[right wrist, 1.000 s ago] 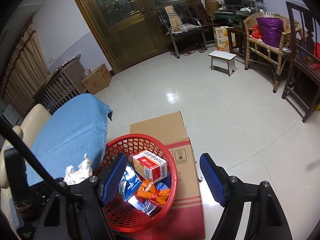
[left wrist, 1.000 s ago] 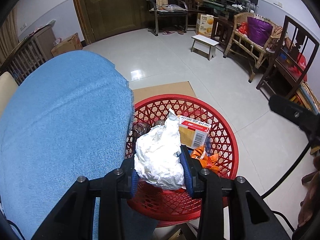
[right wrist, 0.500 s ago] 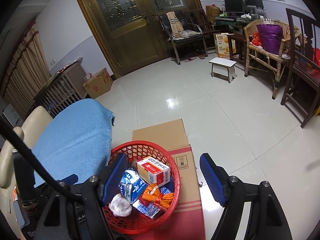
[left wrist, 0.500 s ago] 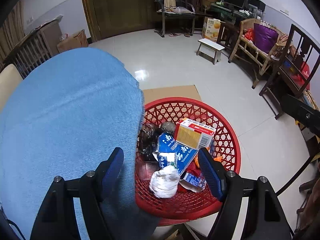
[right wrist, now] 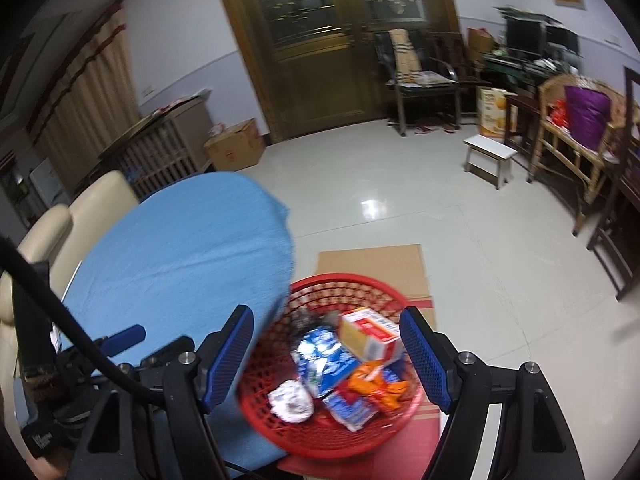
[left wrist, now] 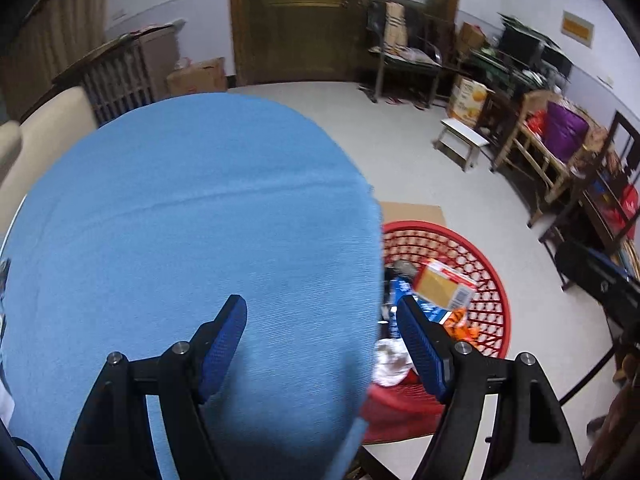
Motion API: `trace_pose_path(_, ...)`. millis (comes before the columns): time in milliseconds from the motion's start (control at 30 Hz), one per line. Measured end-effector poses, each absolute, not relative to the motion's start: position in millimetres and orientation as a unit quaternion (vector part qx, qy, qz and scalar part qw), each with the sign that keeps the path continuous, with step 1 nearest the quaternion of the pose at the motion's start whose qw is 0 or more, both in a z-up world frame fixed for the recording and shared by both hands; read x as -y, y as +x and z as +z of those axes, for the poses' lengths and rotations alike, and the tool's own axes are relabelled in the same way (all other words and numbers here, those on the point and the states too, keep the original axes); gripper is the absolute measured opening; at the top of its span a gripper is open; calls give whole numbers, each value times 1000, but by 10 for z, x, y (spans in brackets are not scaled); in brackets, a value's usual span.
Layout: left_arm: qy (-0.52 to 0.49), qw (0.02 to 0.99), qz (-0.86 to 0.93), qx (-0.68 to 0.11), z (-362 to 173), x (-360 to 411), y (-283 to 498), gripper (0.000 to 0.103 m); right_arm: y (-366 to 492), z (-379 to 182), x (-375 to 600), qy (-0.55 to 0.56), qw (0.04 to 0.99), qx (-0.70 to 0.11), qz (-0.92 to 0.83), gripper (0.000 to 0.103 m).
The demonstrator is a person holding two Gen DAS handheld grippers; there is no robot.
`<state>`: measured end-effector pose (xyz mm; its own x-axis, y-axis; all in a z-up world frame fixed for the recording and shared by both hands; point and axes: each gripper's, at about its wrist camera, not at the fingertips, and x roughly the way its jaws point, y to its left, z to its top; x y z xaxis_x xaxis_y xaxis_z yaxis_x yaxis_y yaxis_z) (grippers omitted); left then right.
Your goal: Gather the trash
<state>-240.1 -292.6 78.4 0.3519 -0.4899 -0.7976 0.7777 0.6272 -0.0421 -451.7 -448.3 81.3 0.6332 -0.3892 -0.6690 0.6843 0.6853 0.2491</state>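
The left gripper has its jaws wide apart and holds nothing; it hangs over the edge of the counter, which is round and covered with a blue woven cloth of fine ribbed texture. The right gripper is also spread wide and empty, above the red basket. This basket is of plastic, round, with lattice walls, and it stands just beside the counter on a flat brown cardboard that lies on the glossy pale tiled floor. Inside the basket lies the trash: a crumpled white paper ball near the front, a small carton box in red, white and tan, blue and white shiny wrappers and an orange wrinkled packet. In the left wrist view the counter edge hides a part of the basket. Further away stand a small white stool, dark wooden chairs and a brown door.
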Motion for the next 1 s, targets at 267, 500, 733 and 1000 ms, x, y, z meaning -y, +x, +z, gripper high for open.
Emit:
trace_pose_path(267,156,821,-363,-412,763,2509,-2234,78,-4371,725,4138,232,870,-321,-295,79)
trace_pose_path(500,145,835,-352,-398,842,2338,-2231,78,-4347,704,3935,218,872,-330,-289,79)
trace_pose_path(733,138,839,-347,-395,860,2279,-2240,78,-4395,643,3840,211,870,-338,-290,79)
trace_pose_path(1000,141,846,-346,-381,898,2235,-2330,78,-4418,596,3784,203,870,-336,-298,79)
